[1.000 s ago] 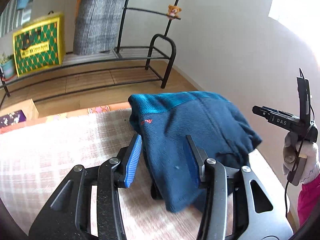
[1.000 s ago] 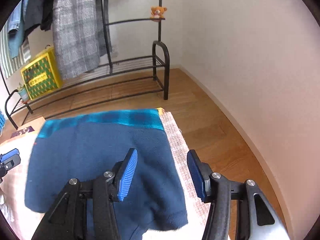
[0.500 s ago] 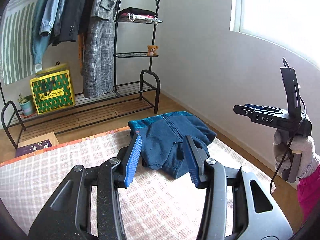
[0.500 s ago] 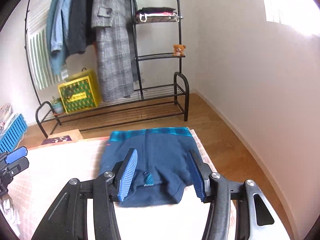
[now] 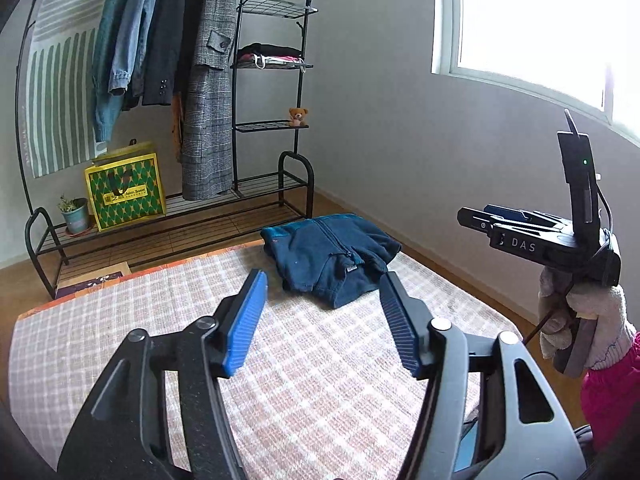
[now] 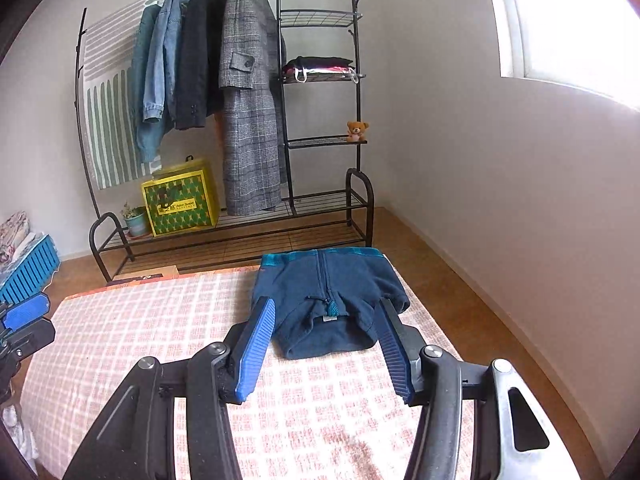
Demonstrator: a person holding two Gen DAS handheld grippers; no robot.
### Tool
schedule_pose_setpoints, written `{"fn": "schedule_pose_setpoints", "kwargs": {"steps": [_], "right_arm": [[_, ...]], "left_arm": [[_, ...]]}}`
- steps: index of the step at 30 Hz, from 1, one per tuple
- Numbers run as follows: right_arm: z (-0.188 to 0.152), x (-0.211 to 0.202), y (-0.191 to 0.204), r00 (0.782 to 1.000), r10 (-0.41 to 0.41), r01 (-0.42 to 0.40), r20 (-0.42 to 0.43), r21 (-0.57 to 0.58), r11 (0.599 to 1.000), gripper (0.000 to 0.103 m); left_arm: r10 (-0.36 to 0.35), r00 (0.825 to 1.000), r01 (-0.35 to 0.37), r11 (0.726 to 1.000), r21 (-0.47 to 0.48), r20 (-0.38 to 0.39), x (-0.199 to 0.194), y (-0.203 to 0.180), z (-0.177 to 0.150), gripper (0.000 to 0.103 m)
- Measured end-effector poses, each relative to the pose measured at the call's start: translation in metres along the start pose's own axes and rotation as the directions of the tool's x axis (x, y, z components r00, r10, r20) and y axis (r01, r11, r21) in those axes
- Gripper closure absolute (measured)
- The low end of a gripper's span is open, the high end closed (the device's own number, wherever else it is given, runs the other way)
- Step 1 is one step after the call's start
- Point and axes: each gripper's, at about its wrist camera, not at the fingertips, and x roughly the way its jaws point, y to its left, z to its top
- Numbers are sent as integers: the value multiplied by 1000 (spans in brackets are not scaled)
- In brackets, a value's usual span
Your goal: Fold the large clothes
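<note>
Lying folded on the checked rug [image 6: 168, 336], the navy fleece jacket [image 6: 328, 300] sits beyond both grippers, untouched. Left gripper [image 5: 324, 300] has just been opening, nothing between its jaws; right gripper [image 6: 326, 336] released, empty.

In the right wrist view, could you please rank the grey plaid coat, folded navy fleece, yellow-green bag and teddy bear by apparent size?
1. Grey plaid coat
2. Folded navy fleece, nearer the camera, so unsure
3. Yellow-green bag
4. Teddy bear

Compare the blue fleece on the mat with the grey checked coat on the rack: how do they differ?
The blue fleece lies folded into a compact bundle on the mat; the grey checked coat hangs full length from the rack. The fleece is plain blue with a teal edge and a zip; the coat is grey plaid with a buttoned pocket flap. Neither is held.
</note>
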Motion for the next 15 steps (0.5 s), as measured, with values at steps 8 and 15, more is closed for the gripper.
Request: {"fn": "schedule_pose_setpoints", "kwargs": {"steps": [8,15], "right_arm": [[-28,-9,19,999,-35,34,31,18,999,33],[-43,6,38,999,-31,31,21,-2,1000,18]], "left_arm": [[18,1000,-17,999,-40,15,-17,20,-27,25],[46,999,-46,999,-19,5,-17,28,-40,11]]}}
